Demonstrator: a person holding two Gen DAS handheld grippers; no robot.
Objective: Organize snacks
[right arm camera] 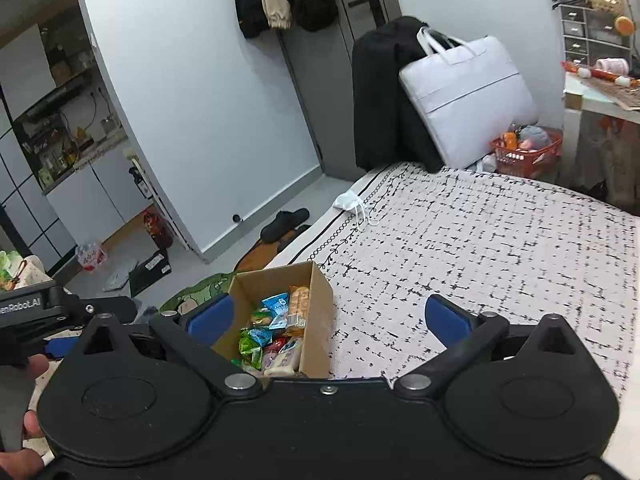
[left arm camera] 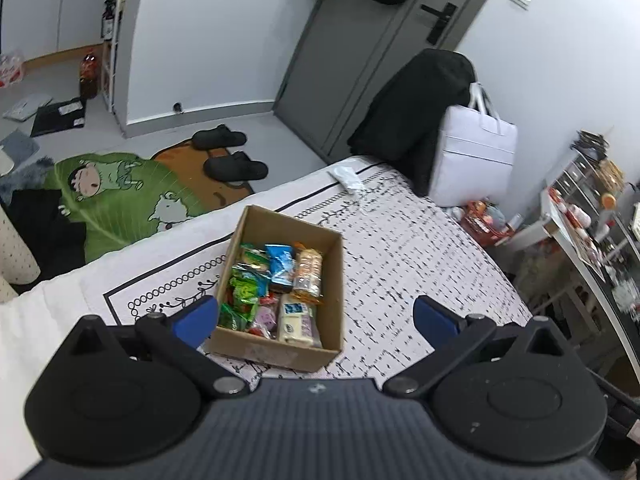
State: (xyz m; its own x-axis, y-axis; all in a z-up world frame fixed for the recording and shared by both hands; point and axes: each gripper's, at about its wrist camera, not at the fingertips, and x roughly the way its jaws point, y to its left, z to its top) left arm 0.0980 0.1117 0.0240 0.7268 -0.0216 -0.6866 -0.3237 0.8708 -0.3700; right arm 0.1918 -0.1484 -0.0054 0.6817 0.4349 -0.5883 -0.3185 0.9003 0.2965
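Matt brown cardboard box (left arm camera: 280, 336) holds glossy plastic snack packets (left arm camera: 280, 264) on patterned cloth bedspread (left arm camera: 420, 248).

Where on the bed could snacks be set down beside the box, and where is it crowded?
Bare bedspread lies right of the cardboard box, toward the white bag, and between box and face mask. The box interior is crowded with snack packets. Both grippers, left and right, are open.

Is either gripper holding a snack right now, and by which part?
Nothing is held. The left gripper and right gripper are both open and empty above the cardboard box, with the snacks inside it.
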